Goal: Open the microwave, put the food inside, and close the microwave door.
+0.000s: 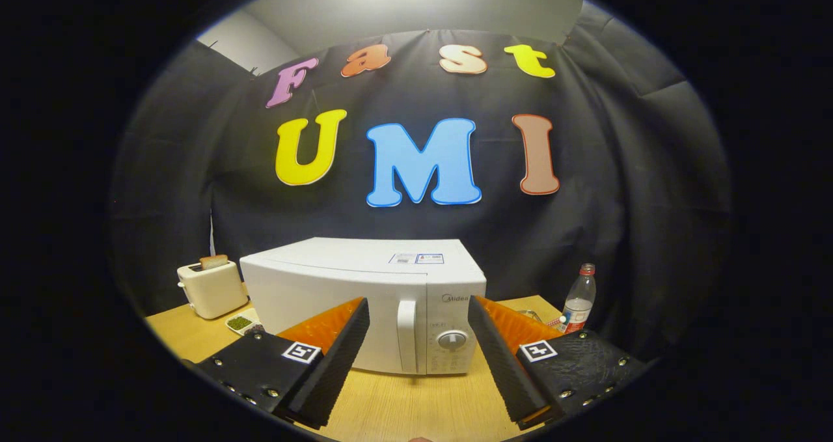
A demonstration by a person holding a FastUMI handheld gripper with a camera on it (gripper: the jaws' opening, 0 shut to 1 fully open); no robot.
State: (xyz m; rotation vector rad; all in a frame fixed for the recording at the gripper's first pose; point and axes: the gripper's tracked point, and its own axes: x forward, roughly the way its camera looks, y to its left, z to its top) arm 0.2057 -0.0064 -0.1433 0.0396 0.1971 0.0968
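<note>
Gripper view: tool (416, 338) fingers spread wide, pinching nothing, hovering above near edge of wooden bench (416, 403). White microwave (364, 299) just beyond fingers, mid-bench, door shut, handle (407, 334) and dial (452, 339) between fingertips. Bare bench between tool and microwave. Toaster (211, 288) with bread slice at left edge; small dish (241, 323) of food beside it, partly hidden by left finger. Plastic bottle (579, 299) near right edge.

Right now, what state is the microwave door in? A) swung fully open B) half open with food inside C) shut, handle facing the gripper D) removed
C: the microwave door sits flush with its front, its vertical handle beyond the open gripper, whose fingers are spread and hold nothing.
</note>
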